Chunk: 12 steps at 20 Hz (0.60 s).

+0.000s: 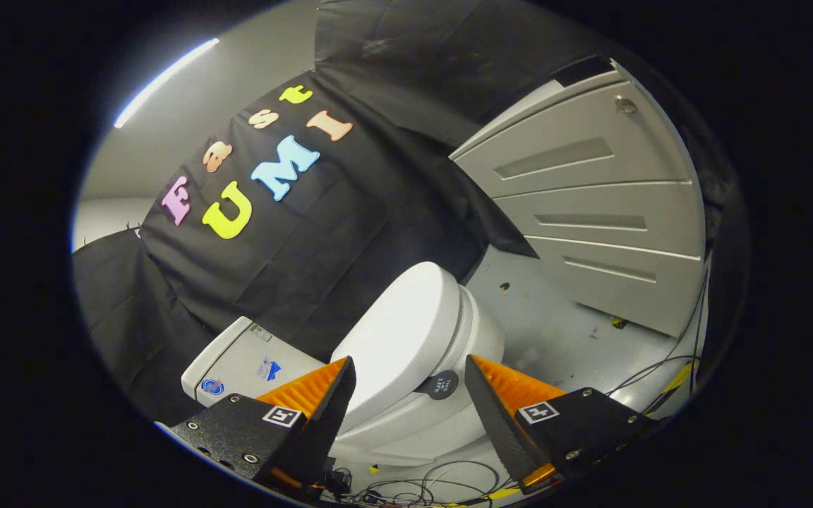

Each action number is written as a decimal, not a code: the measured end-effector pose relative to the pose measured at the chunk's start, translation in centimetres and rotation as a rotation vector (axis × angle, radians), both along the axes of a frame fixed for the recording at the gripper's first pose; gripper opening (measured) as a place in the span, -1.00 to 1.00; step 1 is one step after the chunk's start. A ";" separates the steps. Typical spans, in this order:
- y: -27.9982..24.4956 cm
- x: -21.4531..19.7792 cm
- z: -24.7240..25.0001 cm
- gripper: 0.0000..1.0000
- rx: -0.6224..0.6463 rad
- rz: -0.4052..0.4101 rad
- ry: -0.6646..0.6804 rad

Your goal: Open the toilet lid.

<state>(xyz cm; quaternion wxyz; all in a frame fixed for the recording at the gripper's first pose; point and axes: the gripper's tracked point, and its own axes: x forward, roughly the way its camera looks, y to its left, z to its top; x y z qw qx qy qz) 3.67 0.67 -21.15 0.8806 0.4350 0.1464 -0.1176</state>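
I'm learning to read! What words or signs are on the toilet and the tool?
Round dark tag on the toilet lid: writing too small to read.
Stickers on the tank: too blurred to read.
Square markers on the tool: patterns, no words.
The tool is open, with the closed lid just ahead of its fingers.

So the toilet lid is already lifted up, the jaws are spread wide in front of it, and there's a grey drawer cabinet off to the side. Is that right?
Not quite. In the gripper view the toilet lid is down, closed over the seat, not lifted. The rest holds: the gripper has its jaws spread wide with the lid ahead between them, touching nothing, and the grey drawer cabinet stands off to the side.
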 end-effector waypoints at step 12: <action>2.4 3.1 -6.4 0.89 0.189 -0.020 0.106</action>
